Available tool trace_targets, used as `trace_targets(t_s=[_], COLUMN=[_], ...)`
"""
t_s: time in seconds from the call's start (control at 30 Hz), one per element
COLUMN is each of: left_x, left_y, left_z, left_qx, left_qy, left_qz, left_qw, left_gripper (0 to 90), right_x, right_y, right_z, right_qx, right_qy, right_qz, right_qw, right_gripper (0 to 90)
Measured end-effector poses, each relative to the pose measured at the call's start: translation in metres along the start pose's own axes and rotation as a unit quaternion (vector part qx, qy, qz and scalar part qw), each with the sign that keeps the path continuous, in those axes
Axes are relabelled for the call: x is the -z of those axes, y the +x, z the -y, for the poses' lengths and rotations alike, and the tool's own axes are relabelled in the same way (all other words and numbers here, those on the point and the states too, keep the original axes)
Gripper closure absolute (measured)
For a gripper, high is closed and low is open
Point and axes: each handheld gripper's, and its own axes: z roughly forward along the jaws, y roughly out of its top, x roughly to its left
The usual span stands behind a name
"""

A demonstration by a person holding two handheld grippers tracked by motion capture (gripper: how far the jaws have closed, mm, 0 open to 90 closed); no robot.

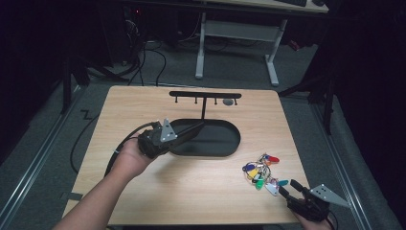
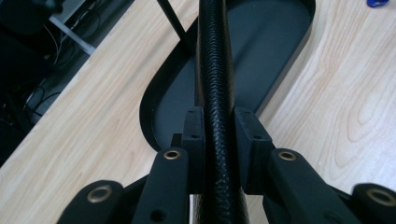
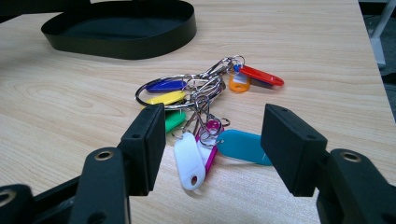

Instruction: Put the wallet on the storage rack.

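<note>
Tabletop [image 1: 191, 191] of pale wood carries everything here. At its left, the left claw [image 1: 189, 130] comes in from the person's left hand [image 1: 128, 158] and points toward the middle of the table. Its jaws are closed on the rim of a black oval tray [image 1: 225, 143]; in the left gripper view the tray's textured wall [image 2: 215, 93] runs straight up between the two pads, which press on it from both sides, and the tray's dark floor spreads out on either side beyond them. A thin black post rises from the far edge of the tray to a black rack [image 1: 205, 95] with small hooks, standing at the back of the tabletop.

Further right, well apart from the tray, lies a bunch of key tags [image 1: 262, 173] on metal rings: blue, yellow, green, white, pink, teal, orange and red tags fanned out flat on the wood.

At the far right, near the front corner, the right claw [image 1: 288, 187] rests low, aimed at the tags. Its jaws stand wide apart and hold nothing. In the right gripper view the bunch [image 3: 205, 107] lies just ahead of the pads and partly between them: the white tag [image 3: 189, 161] and the teal tag [image 3: 240, 145] sit within the gap, while the rings and the red tag lie farther off. I cannot tell whether either pad touches a tag.
</note>
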Motion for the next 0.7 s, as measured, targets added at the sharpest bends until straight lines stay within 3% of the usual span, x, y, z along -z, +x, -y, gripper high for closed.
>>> trace_targets(t_s=[0.47,0.7], left_x=[-0.017,-0.039], left_y=[0.006,0.004], left_z=[-0.019,-0.031], left_qx=[-0.028,-0.054], left_qy=[-0.019,-0.018], left_qz=[-0.004,0.006], left_qw=[0.9994,0.9983], left_gripper=[76.4,76.5], right_x=[-0.004,-0.005], right_y=[0.005,0.005], right_z=[-0.001,0.0], right_qx=[0.018,0.022], right_qy=[0.007,0.011], right_qz=[-0.005,-0.008], right_qw=[0.9998,0.9997], right_gripper=[40.6,40.7])
